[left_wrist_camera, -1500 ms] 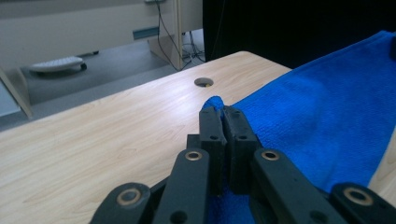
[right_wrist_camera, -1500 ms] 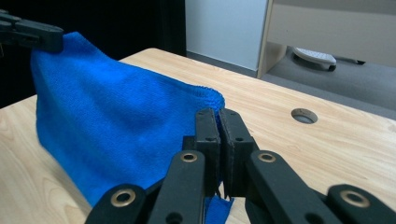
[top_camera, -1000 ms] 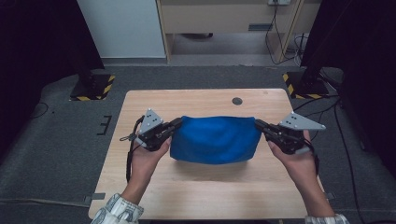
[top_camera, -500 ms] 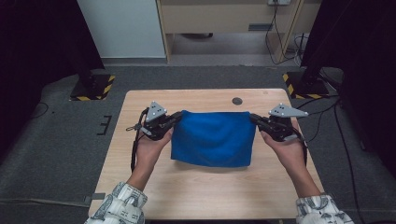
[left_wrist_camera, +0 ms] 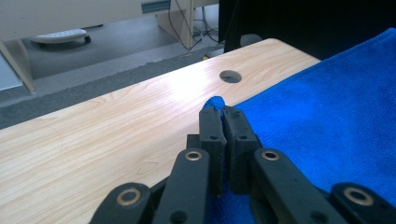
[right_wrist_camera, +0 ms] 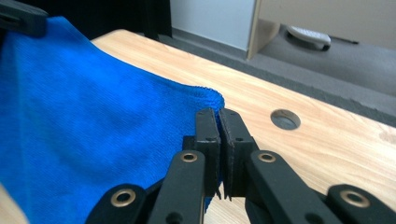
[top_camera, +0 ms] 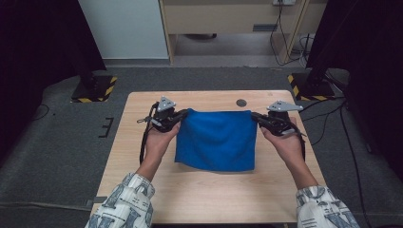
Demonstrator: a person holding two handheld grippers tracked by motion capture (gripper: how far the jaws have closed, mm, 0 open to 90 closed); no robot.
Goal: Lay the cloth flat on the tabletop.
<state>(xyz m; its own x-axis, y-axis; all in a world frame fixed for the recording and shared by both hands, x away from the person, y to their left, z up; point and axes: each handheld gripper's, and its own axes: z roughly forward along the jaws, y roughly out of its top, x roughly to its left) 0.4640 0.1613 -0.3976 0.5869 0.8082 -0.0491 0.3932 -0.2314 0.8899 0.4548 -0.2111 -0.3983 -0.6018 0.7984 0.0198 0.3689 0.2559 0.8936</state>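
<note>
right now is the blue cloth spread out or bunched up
Spread out. The blue cloth is stretched between the left gripper and right gripper, each shut on a far corner, its near edge lying on the table.

cloth (top_camera: 216, 140) on table (top_camera: 199, 190), hole (top_camera: 241, 102) behind

A round hole (top_camera: 241, 102) pierces the wooden table (top_camera: 209, 194).

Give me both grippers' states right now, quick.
Left gripper: closed, pinching one far corner of the blue cloth.
Right gripper: closed, pinching the cloth's other far corner.
</note>
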